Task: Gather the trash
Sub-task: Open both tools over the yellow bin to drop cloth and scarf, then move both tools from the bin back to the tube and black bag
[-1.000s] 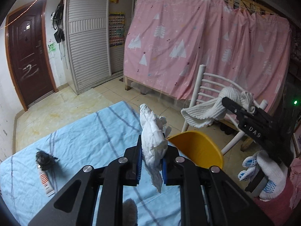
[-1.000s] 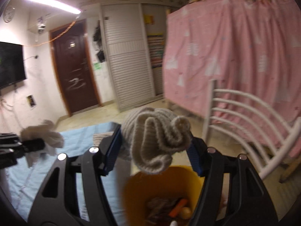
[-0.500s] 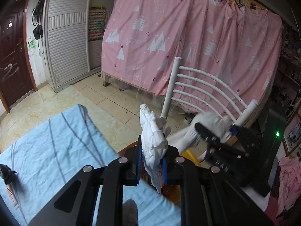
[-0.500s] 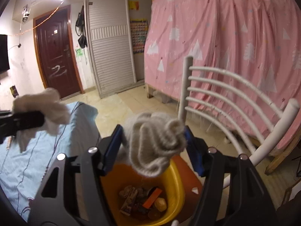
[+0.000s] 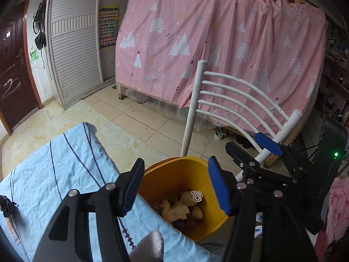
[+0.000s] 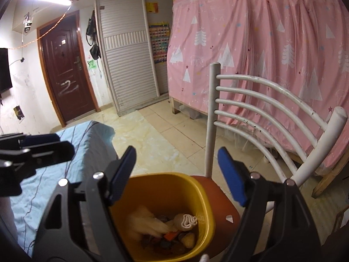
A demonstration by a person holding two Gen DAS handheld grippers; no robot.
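Observation:
A yellow bin (image 5: pixel 174 174) (image 6: pixel 165 185) stands on a red-brown chair seat (image 6: pixel 222 198) and holds mixed trash. My left gripper (image 5: pixel 175 185) hangs over the bin, its jaws opening with nothing between them. My right gripper (image 6: pixel 176 170) is also above the bin, jaws opening and empty. A rolled beige knit piece (image 6: pixel 185 220) (image 5: pixel 194 196) lies on the trash. Beside it is a blurred white crumpled cloth (image 6: pixel 144 220) (image 5: pixel 176 211). Each gripper shows in the other's view: the right gripper (image 5: pixel 242 140) at the right, the left gripper (image 6: pixel 65 145) at the left.
A light blue striped cloth (image 5: pixel 54 174) covers the surface left of the bin. A black clump (image 5: pixel 6 205) and a small tube (image 5: pixel 11 229) lie at its left edge. The white chair back (image 6: pixel 261 109) rises behind the bin, before a pink curtain (image 5: pixel 218 43).
Both grippers came in over the bin and opened. The white cloth left the left jaws and the knit piece left the right jaws; both now lie in the bin.

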